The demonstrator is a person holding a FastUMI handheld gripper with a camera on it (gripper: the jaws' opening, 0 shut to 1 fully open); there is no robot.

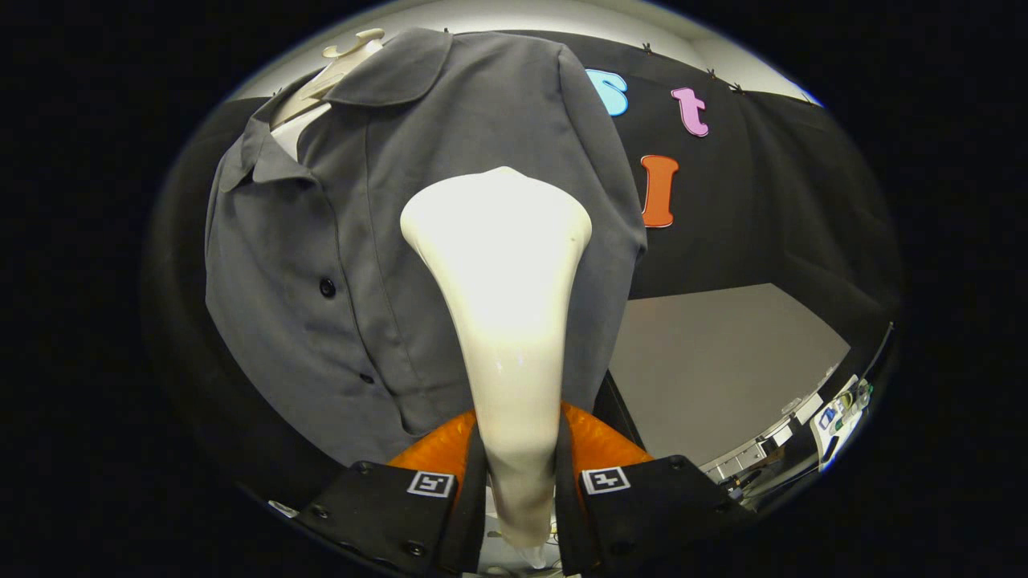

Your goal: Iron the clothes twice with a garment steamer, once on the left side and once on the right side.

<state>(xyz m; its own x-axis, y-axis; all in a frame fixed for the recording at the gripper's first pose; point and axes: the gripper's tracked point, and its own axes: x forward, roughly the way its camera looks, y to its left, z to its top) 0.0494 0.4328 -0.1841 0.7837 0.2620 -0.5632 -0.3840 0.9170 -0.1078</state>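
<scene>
Garment steamer: my claw grips its handle on both sides, its head seemingly against the grey shirt's right front.

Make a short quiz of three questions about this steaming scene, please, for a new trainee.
1. True or false: the tongs are shut on the handle of the garment steamer.
2. What does the grey shirt hang on? A) a cream hanger B) a chair C) the table
3. Fill in: the steamer's wide head is up against the shirt's front, beside the row of dark ______.

Key:
1. True; both fingers press on the steamer's narrow handle.
2. A; the hanger shows at the collar.
3. Buttons.
</scene>
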